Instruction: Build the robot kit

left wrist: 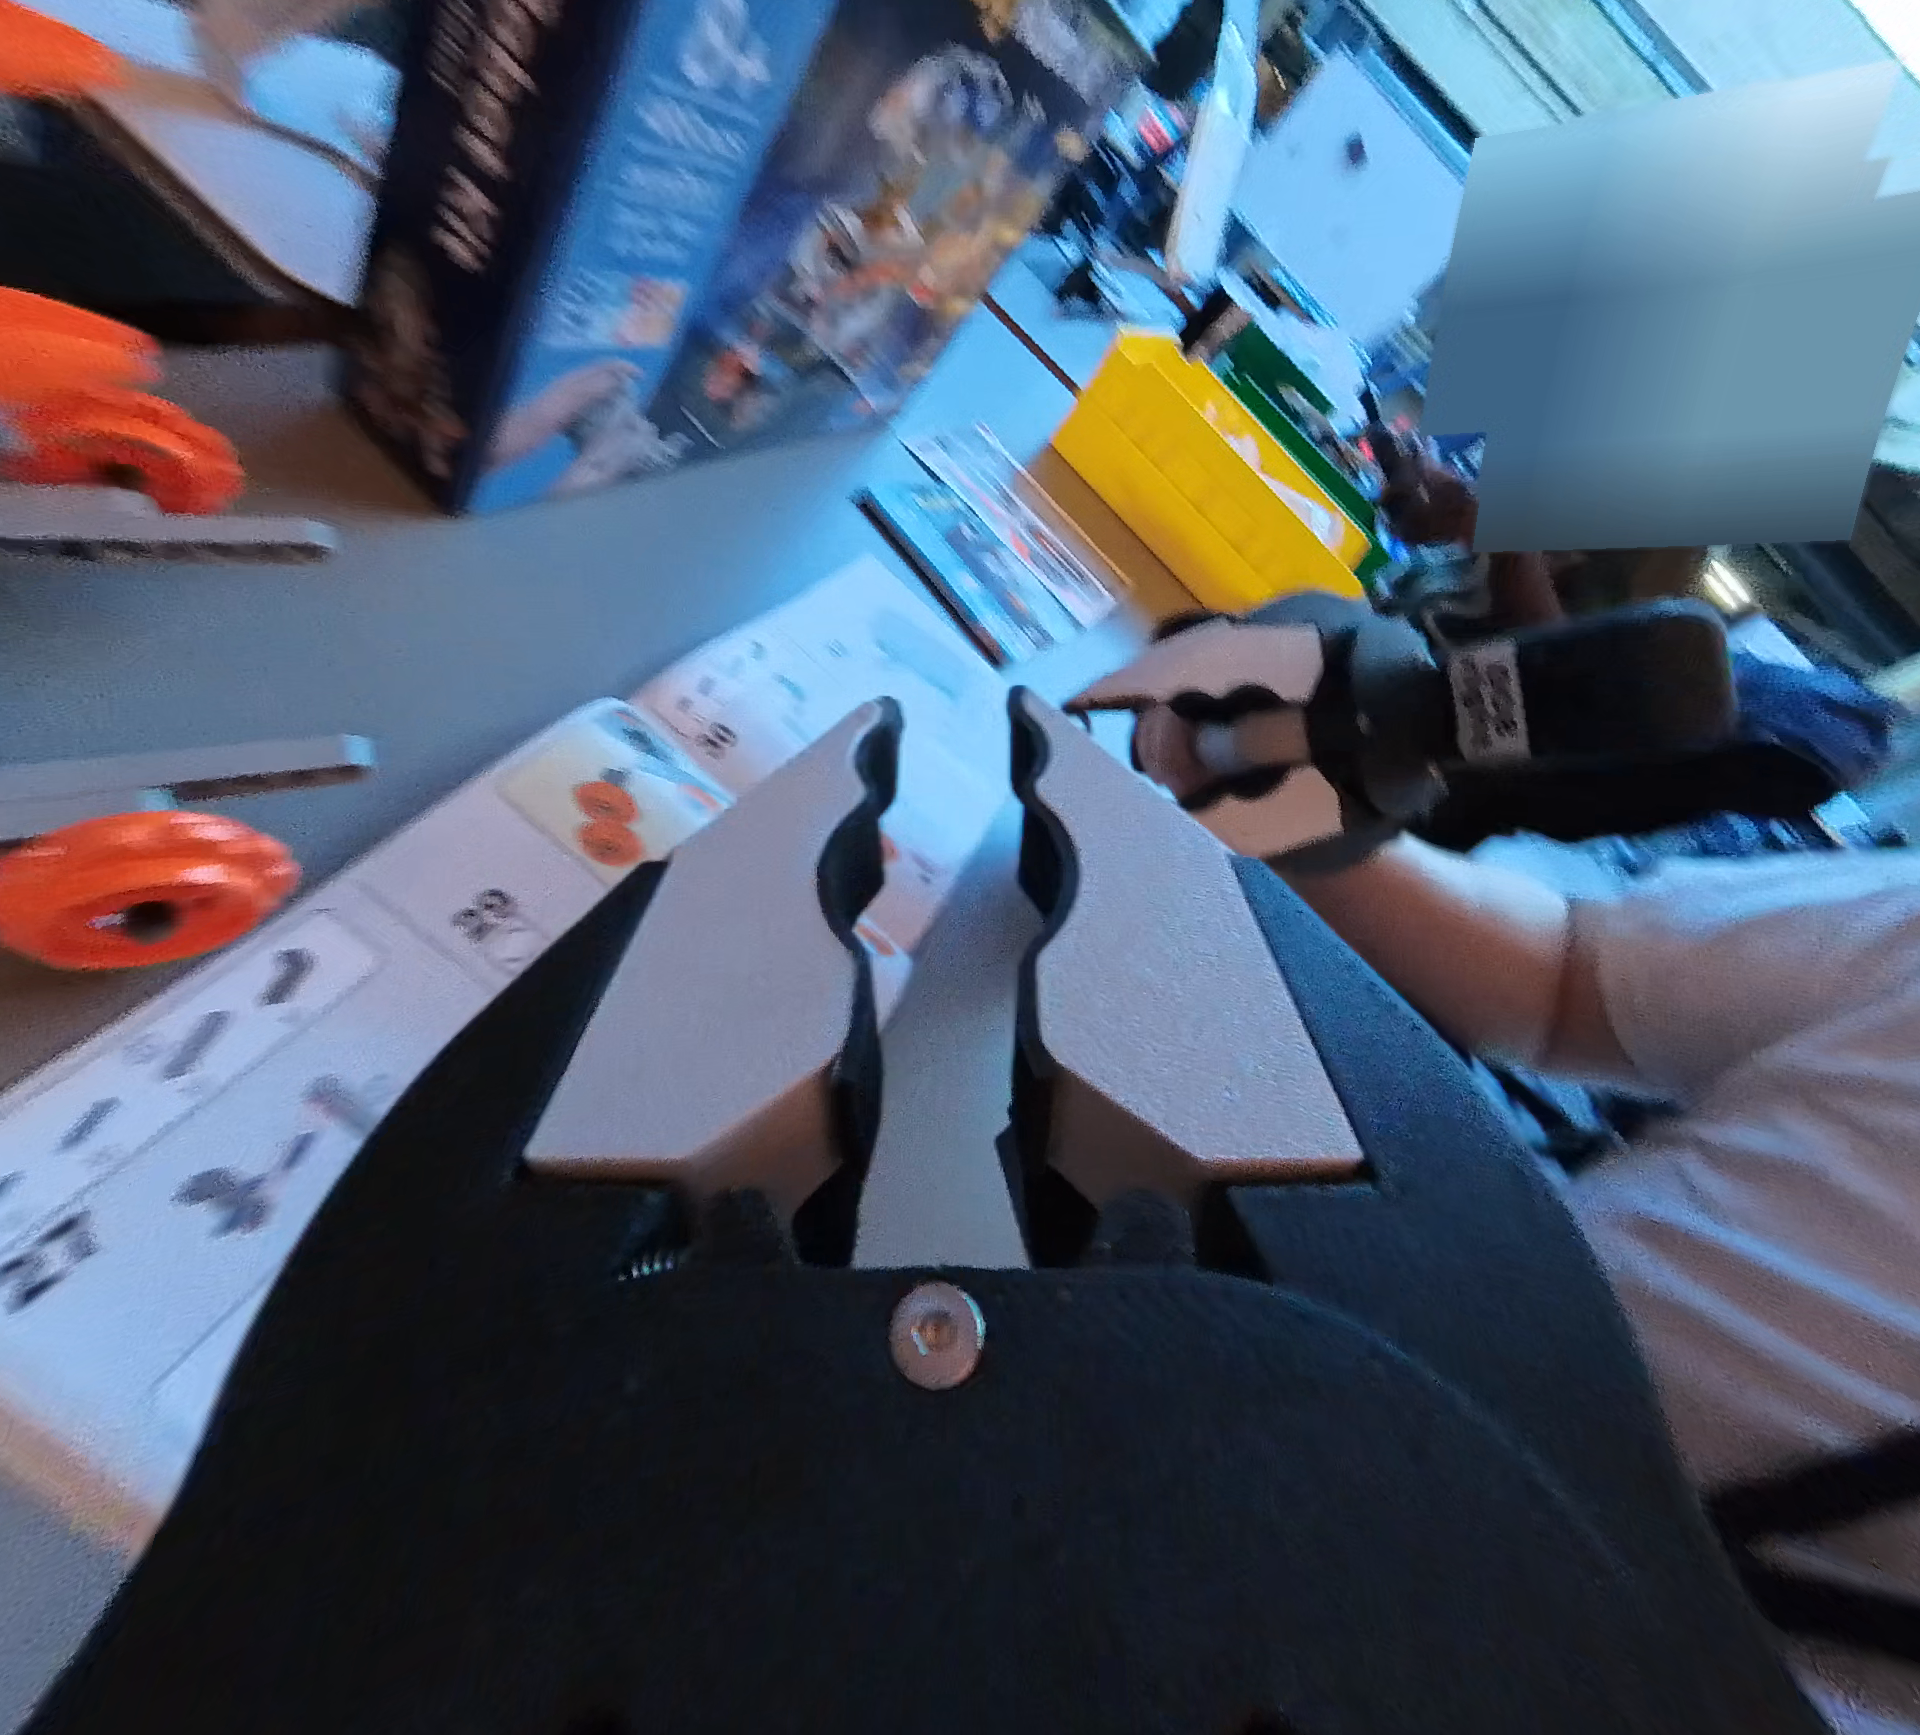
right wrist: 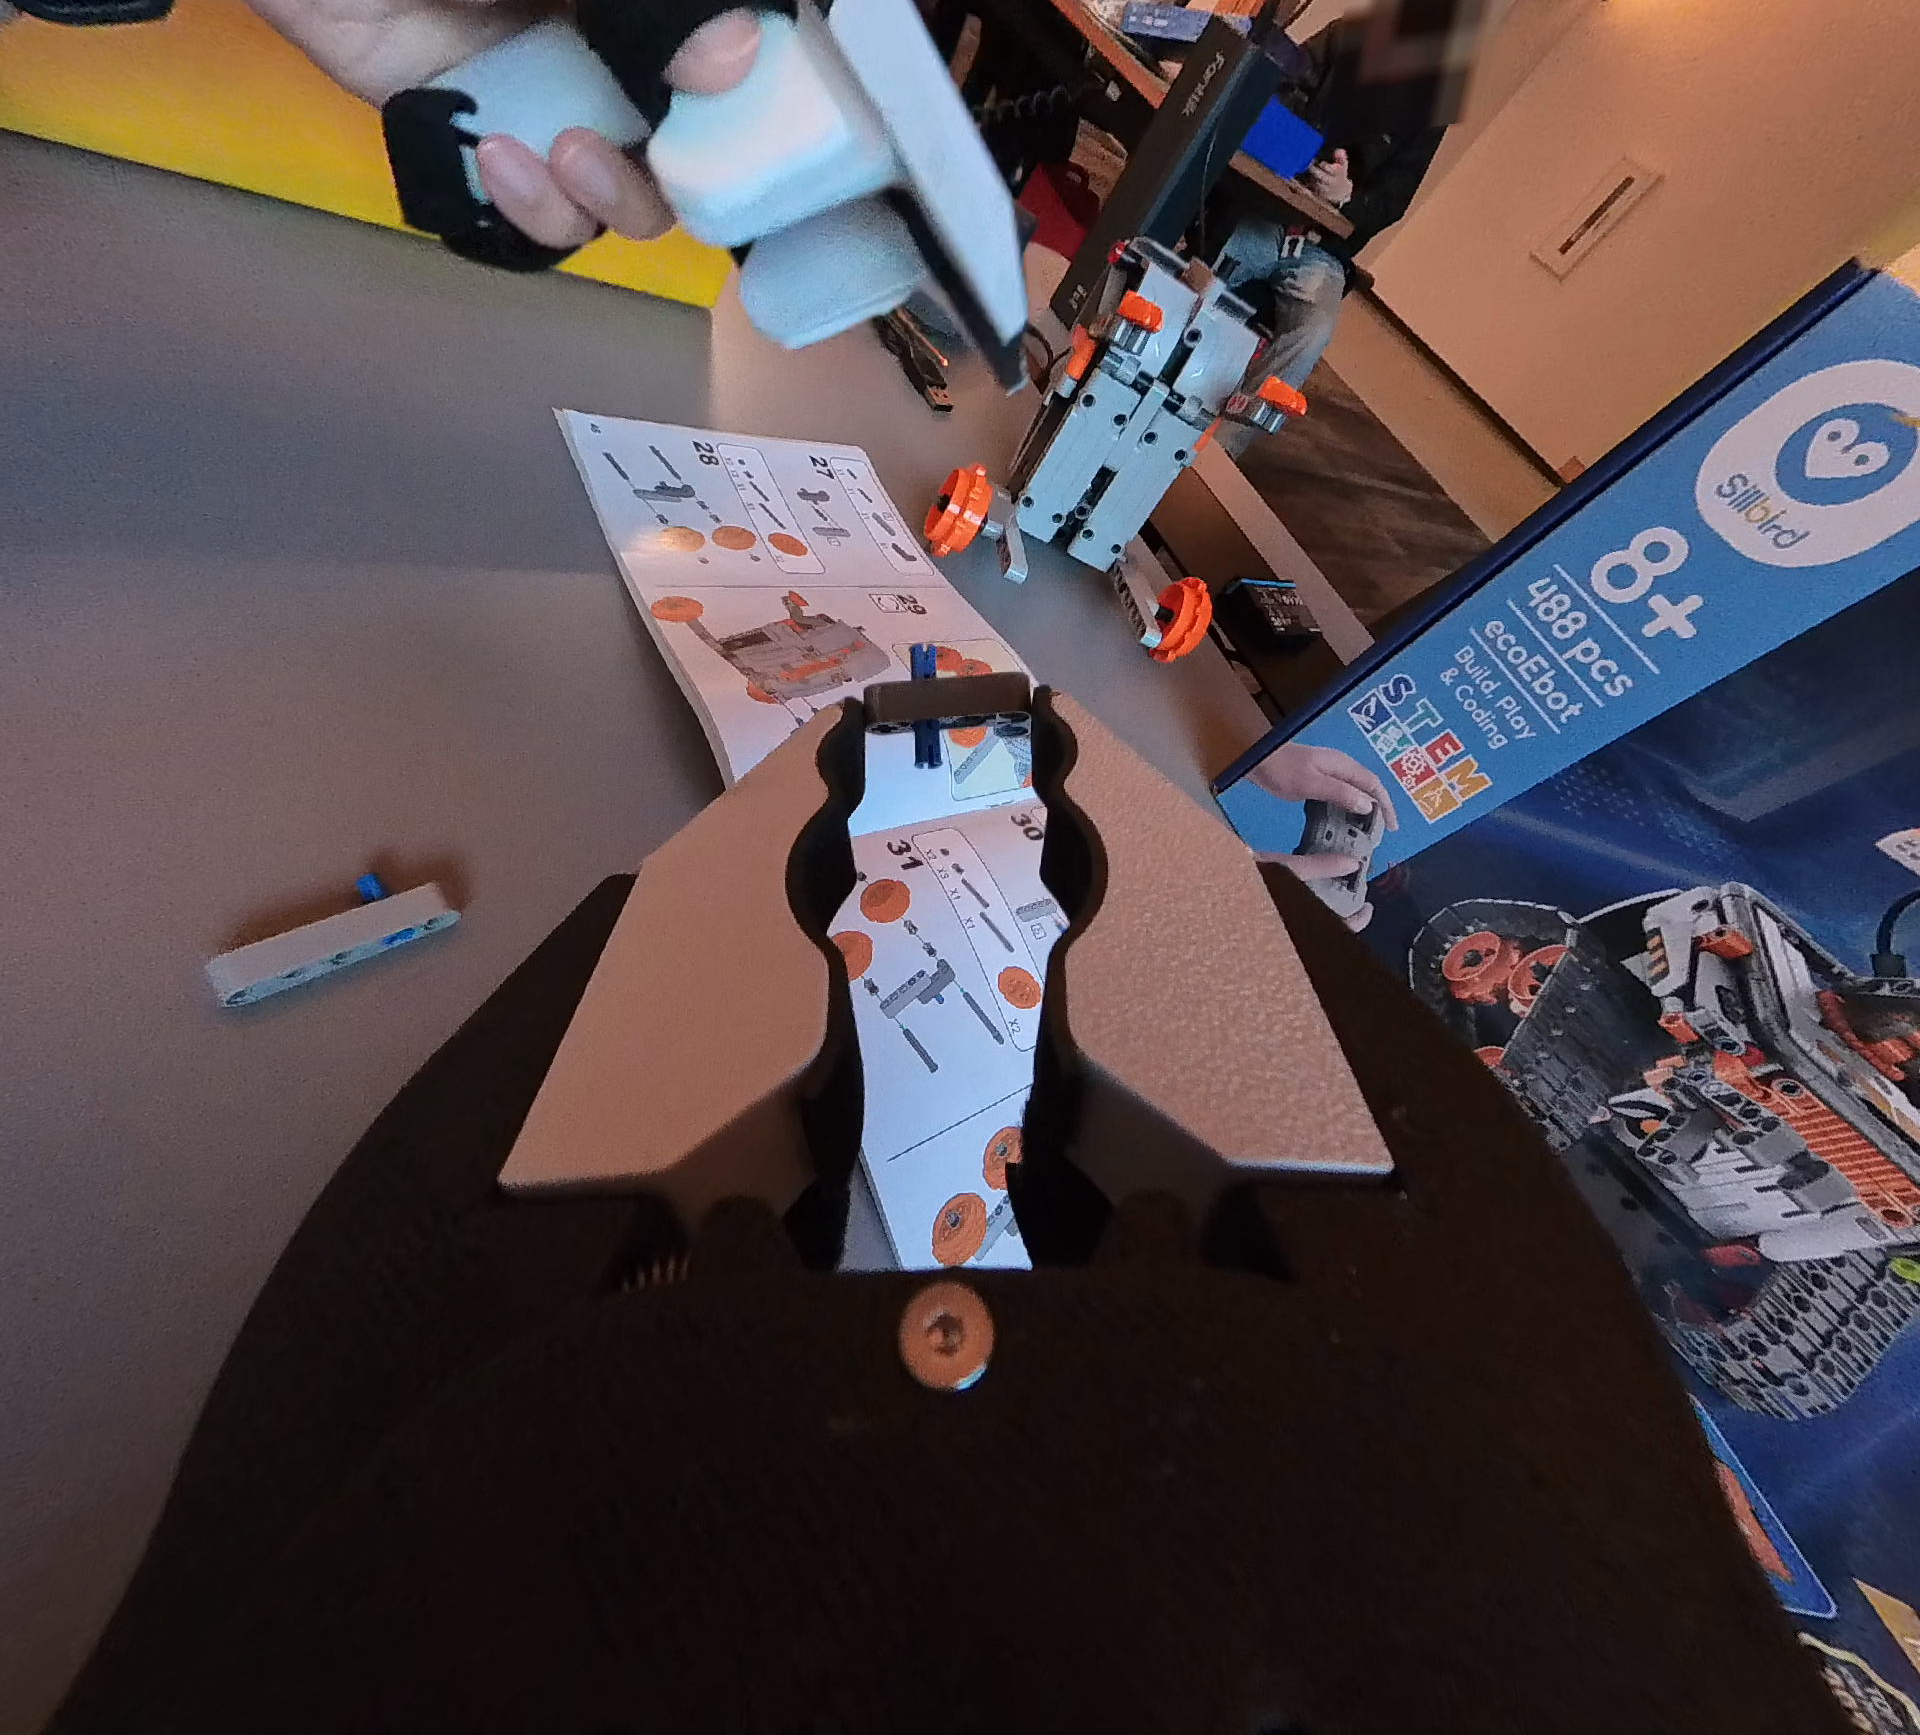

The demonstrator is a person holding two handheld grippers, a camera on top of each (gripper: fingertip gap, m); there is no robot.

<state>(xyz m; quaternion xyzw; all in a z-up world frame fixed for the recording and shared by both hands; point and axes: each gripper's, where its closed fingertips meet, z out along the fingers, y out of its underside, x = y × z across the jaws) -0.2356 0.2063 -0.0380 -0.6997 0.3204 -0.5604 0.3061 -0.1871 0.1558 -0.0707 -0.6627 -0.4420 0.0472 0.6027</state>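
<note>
Grey beam (right wrist: pixel 945 711) with a blue pin, clamped crosswise at the tips of the right gripper (right wrist: pixel 948 717), jaws closed on its ends, above the open instruction booklet (right wrist: pixel 769 542) in mid desk (right wrist: pixel 312 490). Further left, loose grey beam (right wrist: pixel 330 945) flat on bare desk. Left gripper (left wrist: pixel 954 721) jaws slightly apart, empty, over the booklet. Toward the far edge, half-built model (right wrist: pixel 1122 428) with orange wheels. At right, blue box (right wrist: pixel 1621 646).

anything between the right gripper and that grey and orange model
Nothing solid: the right gripper, shut on a small grey piece with a blue pin, has only the flat instruction booklet and bare table before the grey and orange model. The left gripper hangs above, off that line.
</note>
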